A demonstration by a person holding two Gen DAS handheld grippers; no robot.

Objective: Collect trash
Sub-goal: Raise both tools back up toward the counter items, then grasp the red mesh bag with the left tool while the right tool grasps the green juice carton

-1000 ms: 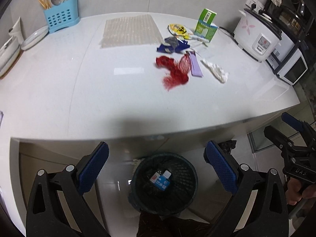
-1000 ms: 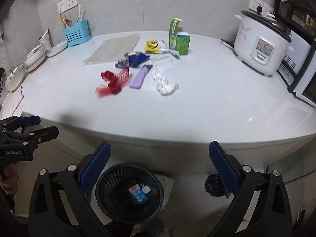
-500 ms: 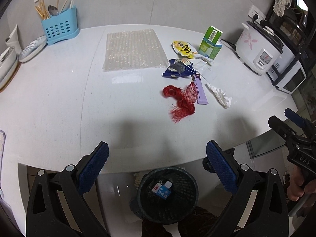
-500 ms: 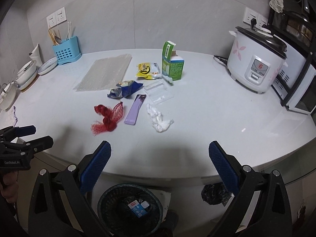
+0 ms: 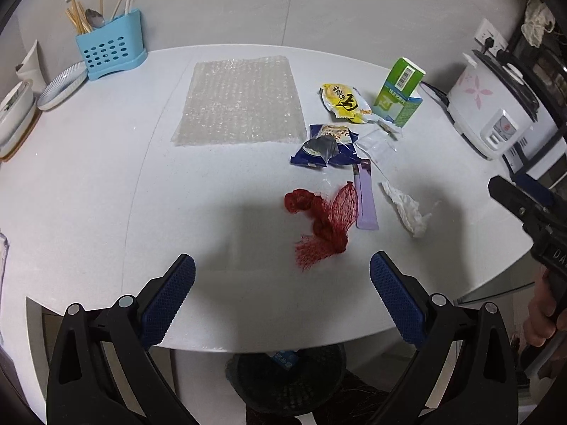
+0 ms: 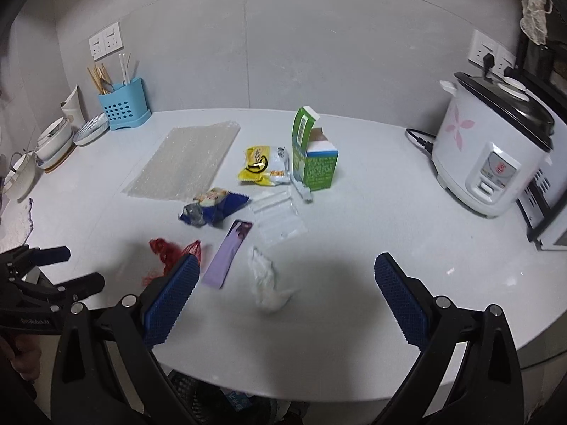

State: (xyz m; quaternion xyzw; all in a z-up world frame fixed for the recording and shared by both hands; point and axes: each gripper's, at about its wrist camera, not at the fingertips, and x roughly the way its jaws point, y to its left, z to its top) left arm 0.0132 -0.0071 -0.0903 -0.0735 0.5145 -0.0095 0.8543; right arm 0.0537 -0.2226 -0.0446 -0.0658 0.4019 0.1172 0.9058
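Left gripper (image 5: 282, 276): we held it wide apart and empty above the near part of the counter (image 5: 106, 177), its fingers framing the red mesh bag (image 5: 324, 219) just ahead, which we judged the natural first pick.
Right gripper (image 6: 287, 281): we carried it equally wide, holding nothing, with the crumpled tissue (image 6: 267, 287) lying between its fingers in view, likely lined up for that hand.
Trash: the litter sat clustered mid-counter, so both hands could work it without crossing. It was the mesh bag, a purple wrapper (image 6: 228, 255) just beside it, the tissue, a blue snack bag (image 6: 212, 209), a clear plastic sleeve (image 6: 278, 217), a yellow snack packet (image 6: 260, 166) and an open green carton (image 6: 312, 159) standing upright.
Bubble wrap (image 5: 241, 101): it lay flat toward the wall, apart from the small litter.
Waste basket (image 5: 287, 375): it stood on the floor under the counter's near edge, partly hidden by the overhang, already holding a blue-and-white packet.
Edges: we judged the near rim the thing to clear when dropping anything down.
Open room: bare surface lay left of the mesh bag and right of the tissue; the rice cooker (image 6: 492, 163) and the blue utensil holder (image 5: 111, 49) stood well apart from the litter.
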